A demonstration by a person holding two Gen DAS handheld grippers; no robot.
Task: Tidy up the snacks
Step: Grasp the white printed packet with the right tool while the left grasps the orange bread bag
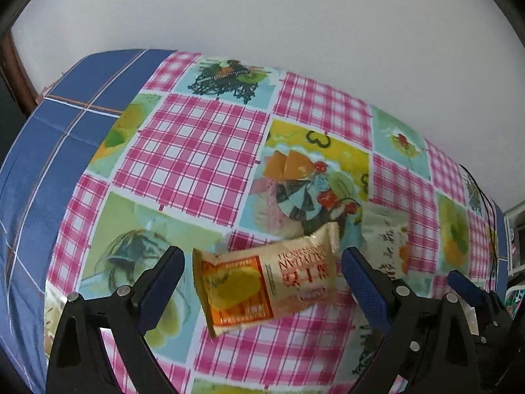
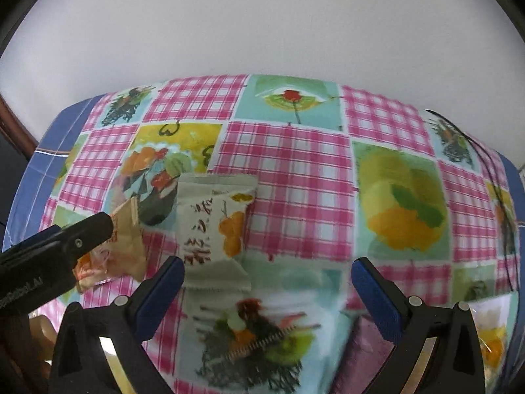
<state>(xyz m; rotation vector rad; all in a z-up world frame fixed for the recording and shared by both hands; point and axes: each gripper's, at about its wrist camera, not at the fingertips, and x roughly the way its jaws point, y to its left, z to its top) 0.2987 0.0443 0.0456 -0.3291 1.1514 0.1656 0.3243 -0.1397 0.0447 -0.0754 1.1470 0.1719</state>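
Observation:
A gold and orange snack packet (image 1: 262, 282) lies on the patterned tablecloth (image 1: 197, 151), between the fingers of my open left gripper (image 1: 262, 275). It also shows at the left of the right wrist view (image 2: 121, 246), partly behind the left gripper's finger (image 2: 65, 243). A pale green snack packet (image 2: 213, 229) lies just ahead of my open right gripper (image 2: 267, 279), nearer its left finger. The same packet shows in the left wrist view (image 1: 388, 236), right of the left gripper. The right gripper's finger (image 1: 466, 289) shows at the lower right there.
A white wall (image 2: 262, 26) rises behind the table. A blue checked cloth (image 1: 49, 151) covers the table's left side. A thin black cable (image 2: 492, 170) runs along the right edge. Another packet (image 2: 489, 338) lies at the lower right by the right finger.

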